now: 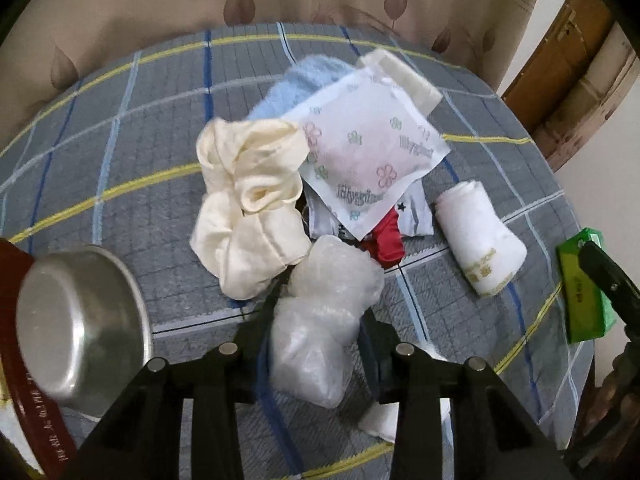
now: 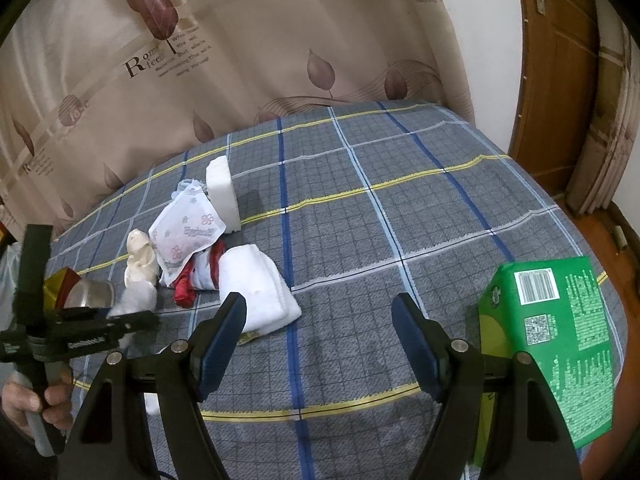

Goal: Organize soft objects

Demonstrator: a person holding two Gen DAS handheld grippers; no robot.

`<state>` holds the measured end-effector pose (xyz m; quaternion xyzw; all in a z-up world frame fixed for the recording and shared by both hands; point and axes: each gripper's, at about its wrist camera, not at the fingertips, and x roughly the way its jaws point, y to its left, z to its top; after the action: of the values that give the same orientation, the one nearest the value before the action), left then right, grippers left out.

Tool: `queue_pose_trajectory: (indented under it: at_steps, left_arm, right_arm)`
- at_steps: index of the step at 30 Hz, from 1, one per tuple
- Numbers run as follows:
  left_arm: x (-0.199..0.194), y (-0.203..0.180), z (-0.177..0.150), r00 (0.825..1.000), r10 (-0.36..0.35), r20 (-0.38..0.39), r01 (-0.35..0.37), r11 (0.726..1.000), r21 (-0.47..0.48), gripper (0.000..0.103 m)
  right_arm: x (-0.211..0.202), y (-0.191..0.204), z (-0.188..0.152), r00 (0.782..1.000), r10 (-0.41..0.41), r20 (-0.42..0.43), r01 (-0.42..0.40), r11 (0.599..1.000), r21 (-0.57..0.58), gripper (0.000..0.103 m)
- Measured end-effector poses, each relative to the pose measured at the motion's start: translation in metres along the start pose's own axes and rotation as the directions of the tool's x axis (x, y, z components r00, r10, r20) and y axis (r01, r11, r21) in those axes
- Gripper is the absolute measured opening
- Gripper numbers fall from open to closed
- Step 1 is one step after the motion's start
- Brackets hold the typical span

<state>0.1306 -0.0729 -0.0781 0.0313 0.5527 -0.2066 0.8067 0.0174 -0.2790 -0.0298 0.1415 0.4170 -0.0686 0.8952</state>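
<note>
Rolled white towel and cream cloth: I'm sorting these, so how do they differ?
The rolled white towel is a tight roll, bright white with gold lettering; the cream cloth is crumpled, loose and plain. The towel lies alone on the bedspread; the cloth touches the flowered packet. Both are soft fabric.

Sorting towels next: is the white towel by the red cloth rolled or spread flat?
Rolled. The white towel lies as a compact cylinder on the plaid cloth, its layered end showing in the right wrist view, beside the red cloth.

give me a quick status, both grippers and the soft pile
Left gripper closed on clear plastic wad. Right gripper open, empty. Cream cloth and metal bowl close beside the wad.
</note>
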Motion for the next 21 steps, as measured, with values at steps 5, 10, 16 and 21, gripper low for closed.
queue_pose_trajectory:
  at_steps: [5, 10, 16, 21]
  left_arm:
    - [-0.017, 0.003, -0.002, 0.999, -0.046, 0.002, 0.046, 0.999, 0.000, 0.037]
    - [-0.033, -0.002, -0.009, 0.996, -0.093, 0.000, 0.093, 0.995, 0.020, 0.037]
    - [-0.054, -0.001, -0.015, 0.999, -0.035, 0.035, 0.034, 0.999, 0.039, 0.037]
    - [-0.074, 0.017, -0.022, 0.999, 0.019, 0.044, -0.020, 1.000, 0.016, 0.037]
  right_arm:
    - [0.000, -0.001, 0.001, 1.000, 0.002, -0.001, -0.002, 1.000, -0.005, 0.073]
    - [0.000, -0.002, 0.001, 1.000, 0.000, 0.002, 0.000, 1.000, -0.008, 0.073]
    - [-0.001, -0.002, 0.002, 1.000, 0.000, 0.004, 0.000, 1.000, -0.007, 0.073]
    - [0.000, -0.003, 0.002, 1.000, 0.003, 0.004, -0.003, 1.000, -0.006, 0.073]
